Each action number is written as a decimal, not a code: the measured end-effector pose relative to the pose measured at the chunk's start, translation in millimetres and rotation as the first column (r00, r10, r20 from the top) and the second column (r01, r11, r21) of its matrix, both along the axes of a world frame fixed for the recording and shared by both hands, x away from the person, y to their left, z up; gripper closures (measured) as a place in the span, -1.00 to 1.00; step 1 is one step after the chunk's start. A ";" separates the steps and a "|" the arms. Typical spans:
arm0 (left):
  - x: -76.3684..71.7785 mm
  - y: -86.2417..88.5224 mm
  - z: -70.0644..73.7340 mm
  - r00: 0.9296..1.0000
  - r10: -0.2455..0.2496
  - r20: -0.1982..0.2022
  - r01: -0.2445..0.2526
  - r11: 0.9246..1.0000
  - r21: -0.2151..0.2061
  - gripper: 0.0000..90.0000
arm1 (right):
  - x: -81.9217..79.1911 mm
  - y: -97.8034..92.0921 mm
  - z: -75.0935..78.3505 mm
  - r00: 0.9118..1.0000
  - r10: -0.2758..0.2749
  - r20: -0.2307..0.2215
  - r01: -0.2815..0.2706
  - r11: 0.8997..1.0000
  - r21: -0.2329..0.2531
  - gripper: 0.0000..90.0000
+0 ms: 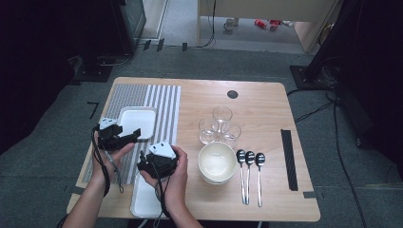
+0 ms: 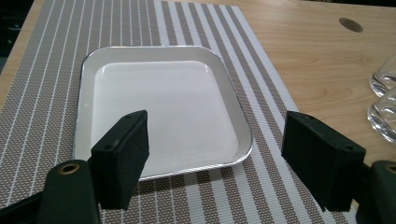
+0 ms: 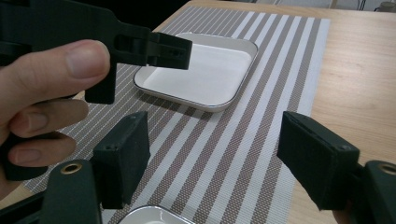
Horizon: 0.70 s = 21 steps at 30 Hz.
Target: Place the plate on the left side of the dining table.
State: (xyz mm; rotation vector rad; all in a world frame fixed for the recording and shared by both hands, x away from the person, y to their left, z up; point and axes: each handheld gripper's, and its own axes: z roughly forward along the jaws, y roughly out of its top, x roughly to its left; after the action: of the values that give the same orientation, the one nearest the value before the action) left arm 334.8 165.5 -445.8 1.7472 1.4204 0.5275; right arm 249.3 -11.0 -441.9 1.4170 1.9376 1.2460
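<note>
Black jaws of the left gripper (image 2: pixel 215 158) stand spread and empty above the near edge of a square white plate (image 2: pixel 161 112) on the striped placemat (image 2: pixel 42 70); right gripper (image 3: pixel 212 161), jaws likewise spread, hovers just beside it over the mat, near a second plate (image 1: pixel 145 197); bowls (image 1: pixel 217 163), glasses (image 1: pixel 219 126) and spoons (image 1: pixel 250 173) lie well apart.

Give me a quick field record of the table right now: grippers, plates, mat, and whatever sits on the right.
left gripper: open, empty, above the near edge of the square plate
right gripper: open, empty, over the striped mat
second plate: at the near table edge, partly under the right hand
bowls: stacked, right of the mat
glasses: three, clustered behind the bowls
spoons: three, side by side, right of the bowls
</note>
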 end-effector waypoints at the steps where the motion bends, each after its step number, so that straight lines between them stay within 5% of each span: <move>1: -0.6 -2.1 0.2 1.000 -0.003 0.002 0.003 1.000 0.002 -0.49 | -2.4 -2.5 2.3 1.000 0.004 0.002 -0.004 1.000 0.003 -0.44; 11: -6.0 -20.1 1.3 0.999 -0.041 0.002 0.041 0.999 0.037 -0.58 | -16.3 -26.9 14.9 0.999 0.029 0.035 -0.029 1.000 -0.007 -0.43; 15: -6.6 -24.1 5.8 1.000 -0.021 0.021 0.019 0.998 0.059 -0.62 | -25.8 -41.0 17.7 0.997 0.036 0.064 -0.036 0.999 -0.010 -0.42; 21: -5.7 -32.9 4.6 1.000 -0.016 -0.004 0.016 0.999 0.043 -0.62 | -35.2 -56.3 21.8 0.995 0.065 0.078 -0.065 0.998 -0.007 -0.42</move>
State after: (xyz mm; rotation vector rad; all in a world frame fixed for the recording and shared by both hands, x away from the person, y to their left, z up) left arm 329.1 132.6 -441.2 1.7924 1.4061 0.5503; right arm 214.2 -67.4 -420.1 1.2929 1.9465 1.3049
